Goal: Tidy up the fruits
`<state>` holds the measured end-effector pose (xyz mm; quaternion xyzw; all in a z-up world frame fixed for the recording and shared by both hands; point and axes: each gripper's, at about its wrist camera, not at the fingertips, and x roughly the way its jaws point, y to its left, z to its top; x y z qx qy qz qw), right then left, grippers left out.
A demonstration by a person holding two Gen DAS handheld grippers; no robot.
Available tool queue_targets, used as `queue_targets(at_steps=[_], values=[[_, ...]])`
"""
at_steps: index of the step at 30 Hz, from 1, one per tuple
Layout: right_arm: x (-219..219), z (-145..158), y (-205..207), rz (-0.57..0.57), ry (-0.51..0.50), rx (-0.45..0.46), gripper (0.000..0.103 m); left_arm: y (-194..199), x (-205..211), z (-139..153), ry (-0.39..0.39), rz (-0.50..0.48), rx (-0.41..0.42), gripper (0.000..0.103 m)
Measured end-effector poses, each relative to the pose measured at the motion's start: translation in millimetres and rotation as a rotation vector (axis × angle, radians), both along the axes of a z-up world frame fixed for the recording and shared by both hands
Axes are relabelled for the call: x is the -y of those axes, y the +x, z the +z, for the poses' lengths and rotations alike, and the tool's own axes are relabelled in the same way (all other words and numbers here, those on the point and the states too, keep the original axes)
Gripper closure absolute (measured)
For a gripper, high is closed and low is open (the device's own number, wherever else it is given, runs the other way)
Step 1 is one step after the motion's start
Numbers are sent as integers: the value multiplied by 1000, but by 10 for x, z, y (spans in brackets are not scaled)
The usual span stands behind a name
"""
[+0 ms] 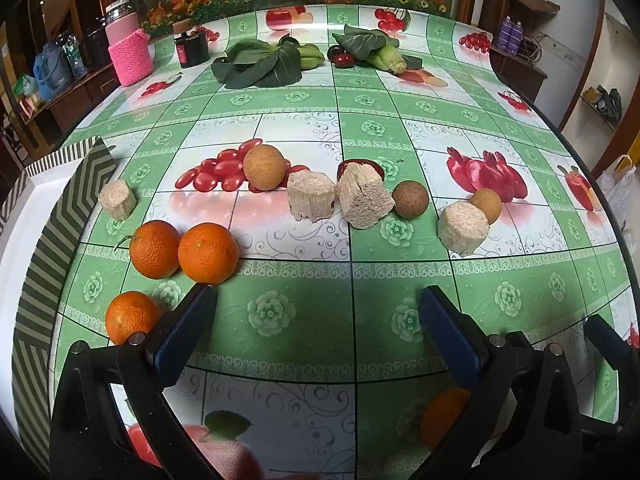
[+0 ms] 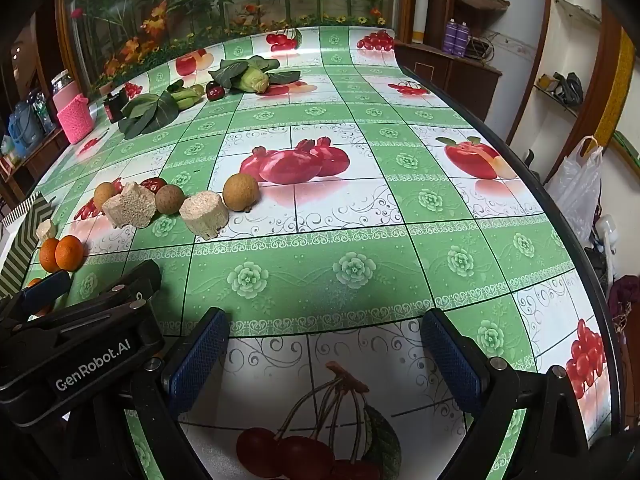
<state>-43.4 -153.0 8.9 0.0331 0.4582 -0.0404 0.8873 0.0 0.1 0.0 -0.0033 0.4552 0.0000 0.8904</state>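
With both jaws spread and empty, I'd ease my left hand-held gripper [image 1: 316, 320] squarely around the nearest orange [image 1: 207, 253], gently.

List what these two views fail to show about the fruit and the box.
- Striped box: its inside is cut off by the left edge in the left wrist view.
- Third orange: partly behind the left claw.
- Dark red fruit: mostly hidden behind a pale chunk.
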Motion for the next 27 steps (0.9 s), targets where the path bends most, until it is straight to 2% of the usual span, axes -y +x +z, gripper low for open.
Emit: queue_targets(at_steps=[6,8,11,15,16,18,19,22,27], values=[[-3,0,-2,0,-4,3,6,-2,-9,4,1,-2,-1,0],[-9,1,-2,1,-6,2,6,0,-20,6,6,-11,-24,0],[-11,0,-2,16,1,4,6,-26,-80,40,-43,-60,-49,1],[-7,-3,10,31,8,-1,6,-232,-299,144,-82,-40,-43,2],[4,-8,8,35,6,-3,7,-252,-324,154,-81,-43,-40,2],[-19,23,-9,49,1,-4,21,-356,-349,208,-52,-54,-15,2],[-30,53,-32,59,-5,-3,32,-410,-361,236,-34,-58,-3,2],[-56,82,-84,71,8,-31,34,-501,-408,308,-20,-81,19,2],[-126,173,-273,116,57,4,37,-599,-542,424,-12,-84,55,3]])
